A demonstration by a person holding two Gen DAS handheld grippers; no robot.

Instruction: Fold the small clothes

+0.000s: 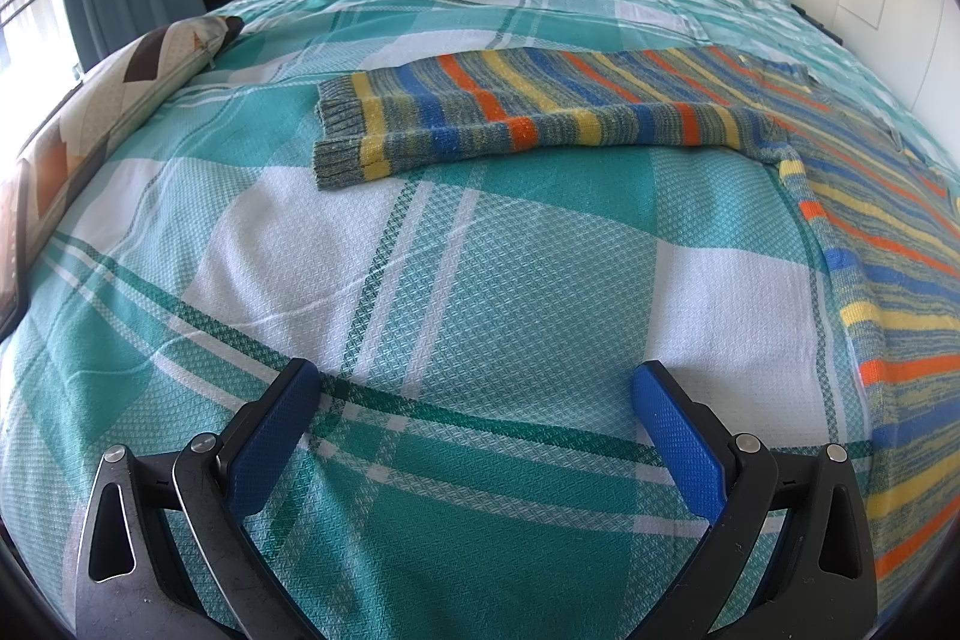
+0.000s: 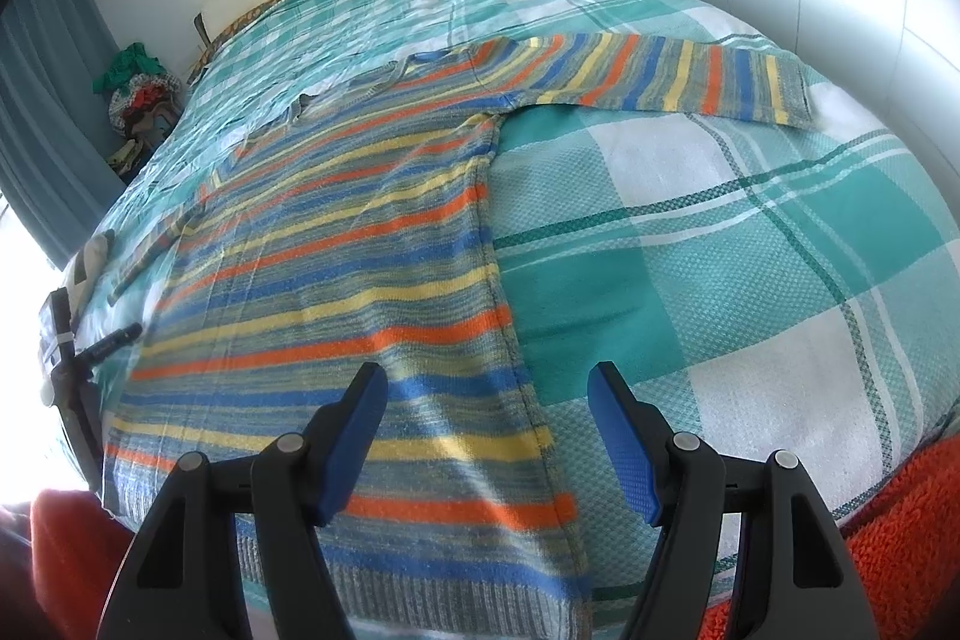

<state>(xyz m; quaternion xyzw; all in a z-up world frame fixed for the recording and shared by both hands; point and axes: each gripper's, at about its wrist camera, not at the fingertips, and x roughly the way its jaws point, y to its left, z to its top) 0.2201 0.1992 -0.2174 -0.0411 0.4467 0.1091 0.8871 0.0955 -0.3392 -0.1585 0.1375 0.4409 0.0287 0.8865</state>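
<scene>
Sweater point(image 2: 336, 268): striped knit, spread flat on the bed's checked cover point(image 1: 456, 280), sleeves stretched out sideways.
Left tongs point(image 1: 474, 382): spread wide, gripping nothing, over bare cover near the left sleeve point(image 1: 516, 124).
Right tongs point(image 2: 486, 388): spread wide, gripping nothing, over the sweater's right side seam close to the hem.
Pillow point(image 1: 120, 100): patterned, at the bed's left edge.
Blanket point(image 2: 900, 538): orange, fuzzy, at the near bed edge.
</scene>
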